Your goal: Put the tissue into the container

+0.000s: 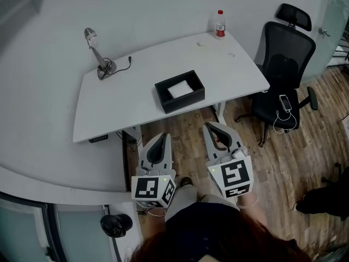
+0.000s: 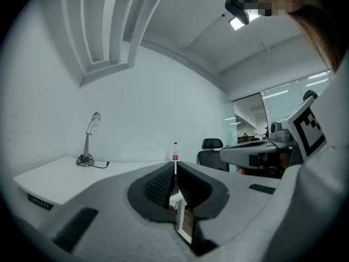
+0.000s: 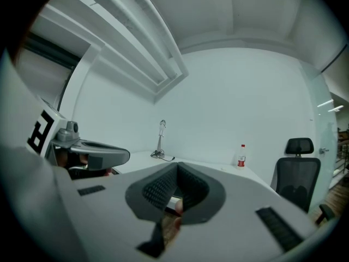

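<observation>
A black open container (image 1: 184,102) sits near the front middle of the white desk (image 1: 120,102), with a white tissue (image 1: 180,89) lying flat inside it. Both grippers hang in front of the desk, over the wooden floor. My left gripper (image 1: 163,137) is shut and holds nothing; in the left gripper view its jaws (image 2: 175,172) meet at the tips. My right gripper (image 1: 210,126) is also shut and empty, and the right gripper view (image 3: 175,173) shows nothing between its pads. The container is hidden behind the jaws in both gripper views.
A desk lamp (image 1: 97,52) with its cable stands at the desk's far left, and a red-labelled bottle (image 1: 220,24) at the far right. A black office chair (image 1: 284,64) with a phone (image 1: 285,101) on its seat stands right of the desk.
</observation>
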`<act>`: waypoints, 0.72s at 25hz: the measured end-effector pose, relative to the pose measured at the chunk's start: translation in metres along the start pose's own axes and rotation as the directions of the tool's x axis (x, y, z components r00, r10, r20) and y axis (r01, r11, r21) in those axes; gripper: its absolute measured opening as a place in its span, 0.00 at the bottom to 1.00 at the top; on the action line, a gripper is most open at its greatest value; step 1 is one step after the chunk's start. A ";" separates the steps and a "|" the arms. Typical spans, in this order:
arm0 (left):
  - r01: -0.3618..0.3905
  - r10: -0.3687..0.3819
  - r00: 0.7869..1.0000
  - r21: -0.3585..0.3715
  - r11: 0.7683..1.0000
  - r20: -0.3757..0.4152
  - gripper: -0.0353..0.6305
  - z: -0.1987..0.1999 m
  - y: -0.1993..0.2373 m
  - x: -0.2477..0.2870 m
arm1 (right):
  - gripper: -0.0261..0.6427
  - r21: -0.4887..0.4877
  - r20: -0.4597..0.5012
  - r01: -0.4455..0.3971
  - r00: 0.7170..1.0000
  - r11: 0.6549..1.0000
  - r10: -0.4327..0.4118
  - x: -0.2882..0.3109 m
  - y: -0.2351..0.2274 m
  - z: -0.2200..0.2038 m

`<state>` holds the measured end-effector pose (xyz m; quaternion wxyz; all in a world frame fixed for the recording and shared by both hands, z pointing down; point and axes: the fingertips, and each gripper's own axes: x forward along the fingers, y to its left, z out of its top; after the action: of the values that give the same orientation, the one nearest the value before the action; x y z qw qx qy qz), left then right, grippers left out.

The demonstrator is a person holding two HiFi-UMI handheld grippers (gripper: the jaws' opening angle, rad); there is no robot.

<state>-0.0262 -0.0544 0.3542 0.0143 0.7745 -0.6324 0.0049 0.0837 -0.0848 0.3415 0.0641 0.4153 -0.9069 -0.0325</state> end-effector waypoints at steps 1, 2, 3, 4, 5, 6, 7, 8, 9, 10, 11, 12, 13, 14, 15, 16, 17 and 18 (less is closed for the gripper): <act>-0.002 0.002 1.000 -0.001 1.000 0.001 0.10 0.000 -0.002 -0.003 | 0.07 0.000 0.002 -0.001 1.000 1.000 0.001 -0.003 0.001 0.000; -0.003 0.003 1.000 -0.001 1.000 0.002 0.10 0.000 -0.004 -0.005 | 0.07 0.000 0.005 -0.002 1.000 1.000 0.002 -0.006 0.001 0.000; -0.004 0.004 1.000 0.000 1.000 0.003 0.10 0.000 -0.006 -0.008 | 0.07 0.000 0.007 -0.004 1.000 1.000 0.004 -0.010 0.002 0.001; -0.005 0.005 1.000 -0.001 1.000 0.003 0.10 0.001 -0.009 -0.011 | 0.07 0.001 0.009 -0.006 1.000 1.000 0.006 -0.013 0.003 0.001; -0.007 0.007 1.000 -0.001 1.000 0.004 0.10 0.000 -0.011 -0.014 | 0.07 0.001 0.011 -0.008 1.000 1.000 0.008 -0.016 0.004 0.001; -0.009 0.009 1.000 -0.002 1.000 0.003 0.10 0.000 -0.013 -0.018 | 0.07 0.002 0.012 -0.010 1.000 1.000 0.010 -0.019 0.005 0.001; -0.011 0.011 1.000 -0.002 1.000 0.002 0.10 -0.001 -0.015 -0.021 | 0.07 0.003 0.012 -0.012 1.000 1.000 0.012 -0.022 0.006 0.000; -0.012 0.012 1.000 -0.003 1.000 0.001 0.10 -0.002 -0.017 -0.024 | 0.07 0.003 0.013 -0.013 1.000 1.000 0.013 -0.025 0.007 0.000; -0.013 0.013 1.000 -0.004 1.000 0.000 0.10 -0.003 -0.019 -0.026 | 0.07 0.002 0.013 -0.014 1.000 1.000 0.014 -0.027 0.008 -0.001; -0.012 0.012 1.000 -0.005 1.000 0.000 0.10 -0.004 -0.021 -0.028 | 0.07 0.001 0.014 -0.015 1.000 1.000 0.015 -0.029 0.009 -0.002; -0.012 0.012 1.000 -0.006 1.000 0.000 0.10 -0.006 -0.024 -0.030 | 0.07 -0.001 0.014 -0.015 1.000 1.000 0.015 -0.031 0.009 -0.003; -0.012 0.012 1.000 -0.008 1.000 -0.002 0.10 -0.007 -0.026 -0.032 | 0.07 -0.003 0.014 -0.015 1.000 1.000 0.015 -0.034 0.010 -0.003; -0.012 0.012 1.000 -0.009 1.000 -0.005 0.10 -0.008 -0.027 -0.034 | 0.07 -0.004 0.013 -0.015 1.000 1.000 0.015 -0.036 0.010 -0.004; -0.013 0.013 1.000 -0.010 1.000 -0.007 0.10 -0.010 -0.029 -0.036 | 0.07 -0.006 0.013 -0.015 1.000 1.000 0.015 -0.038 0.010 -0.005; -0.013 0.013 1.000 -0.011 1.000 -0.009 0.10 -0.010 -0.031 -0.037 | 0.07 -0.007 0.013 -0.016 1.000 1.000 0.016 -0.040 0.010 -0.006; -0.013 0.013 1.000 -0.012 1.000 -0.010 0.10 -0.011 -0.032 -0.038 | 0.07 -0.008 0.012 -0.016 1.000 1.000 0.017 -0.042 0.010 -0.006; -0.012 0.012 1.000 -0.012 1.000 -0.011 0.10 -0.011 -0.034 -0.039 | 0.07 -0.009 0.012 -0.017 1.000 1.000 0.017 -0.043 0.010 -0.006; -0.010 0.009 1.000 -0.012 1.000 -0.011 0.10 -0.011 -0.037 -0.039 | 0.07 -0.009 0.013 -0.018 1.000 1.000 0.018 -0.045 0.010 -0.007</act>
<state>0.0019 -0.0086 0.3639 0.0226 0.7713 -0.6360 0.0053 0.1065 -0.0440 0.3453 0.0605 0.4068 -0.9107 -0.0386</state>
